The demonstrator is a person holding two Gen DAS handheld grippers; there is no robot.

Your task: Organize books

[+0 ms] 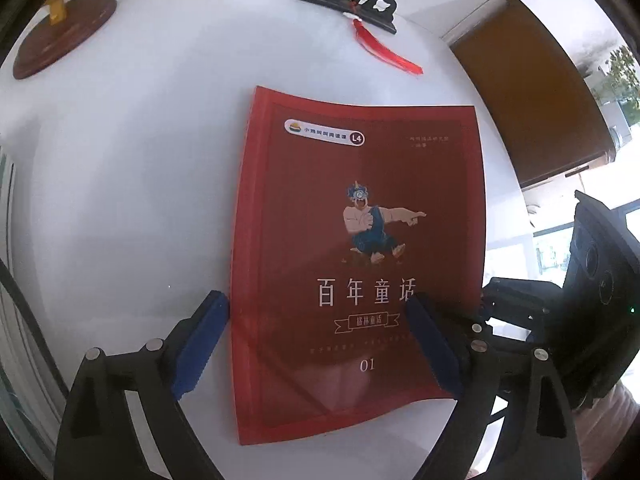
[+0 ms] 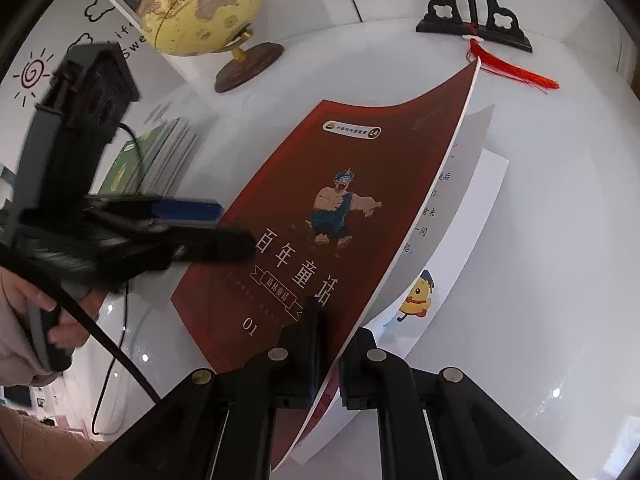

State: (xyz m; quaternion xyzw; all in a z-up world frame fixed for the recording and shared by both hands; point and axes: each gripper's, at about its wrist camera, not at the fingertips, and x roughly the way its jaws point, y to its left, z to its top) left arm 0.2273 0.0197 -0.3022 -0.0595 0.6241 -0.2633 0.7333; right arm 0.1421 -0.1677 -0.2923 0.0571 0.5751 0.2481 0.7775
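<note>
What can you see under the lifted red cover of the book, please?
Under the red cover, white inner pages show printed characters and a yellow duck picture. The rest of the pages are hidden by the cover.

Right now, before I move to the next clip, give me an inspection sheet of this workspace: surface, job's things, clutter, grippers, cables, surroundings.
Surface: white glossy table, glare spots.
Job's things: red book, its cover lifted, inner pages showing; stack of green books beyond it on the table.
Clutter: globe on a wooden base; black carved stand with red tassel.
Grippers: right gripper shut on the book cover's lower edge; left gripper open, blue pads astride the book's lower part, pressing on nothing.
Cables: black cable trailing from the left gripper's handle.
Surroundings: white wall with doodles; brown panel; bright window.
</note>
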